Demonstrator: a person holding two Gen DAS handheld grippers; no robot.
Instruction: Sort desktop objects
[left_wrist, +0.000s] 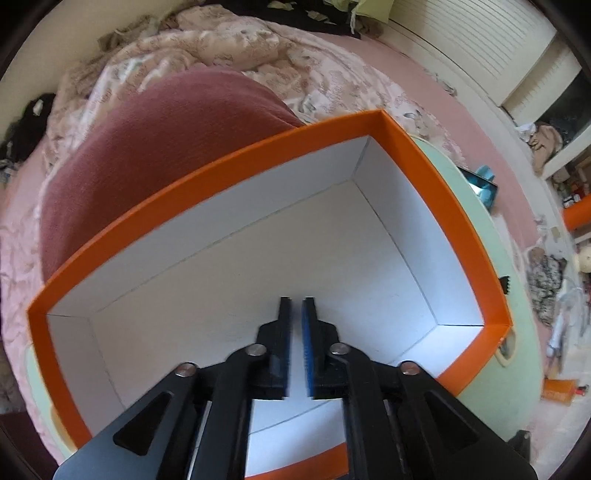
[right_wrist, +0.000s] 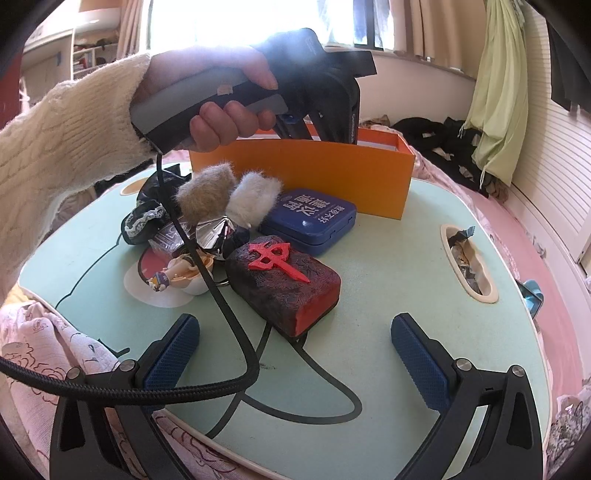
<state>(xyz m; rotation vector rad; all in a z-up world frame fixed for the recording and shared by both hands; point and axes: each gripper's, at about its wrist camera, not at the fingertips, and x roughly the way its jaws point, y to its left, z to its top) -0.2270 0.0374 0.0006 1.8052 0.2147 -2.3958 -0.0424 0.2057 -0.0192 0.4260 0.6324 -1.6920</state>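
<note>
An orange box (left_wrist: 443, 206) with a white, empty inside fills the left wrist view. My left gripper (left_wrist: 296, 306) hangs over its floor, jaws almost together with nothing between them. In the right wrist view the same box (right_wrist: 303, 177) stands at the back of the mint-green table (right_wrist: 388, 332), with the left gripper's body (right_wrist: 317, 81) reaching into it. My right gripper (right_wrist: 295, 328) is open and empty near the front edge, facing a black-and-red mahjong-tile block (right_wrist: 284, 280). Behind it lie a blue tin (right_wrist: 310, 221), two fur pompoms (right_wrist: 229, 195), a small figure (right_wrist: 184, 273) and dark lace cloth (right_wrist: 147, 214).
A black cable (right_wrist: 229, 325) runs from the left gripper across the table in front of the block. A cup slot (right_wrist: 467, 262) in the table's right side holds wrappers. Pink bedding surrounds the table; a red cushion (left_wrist: 166, 147) lies behind the box.
</note>
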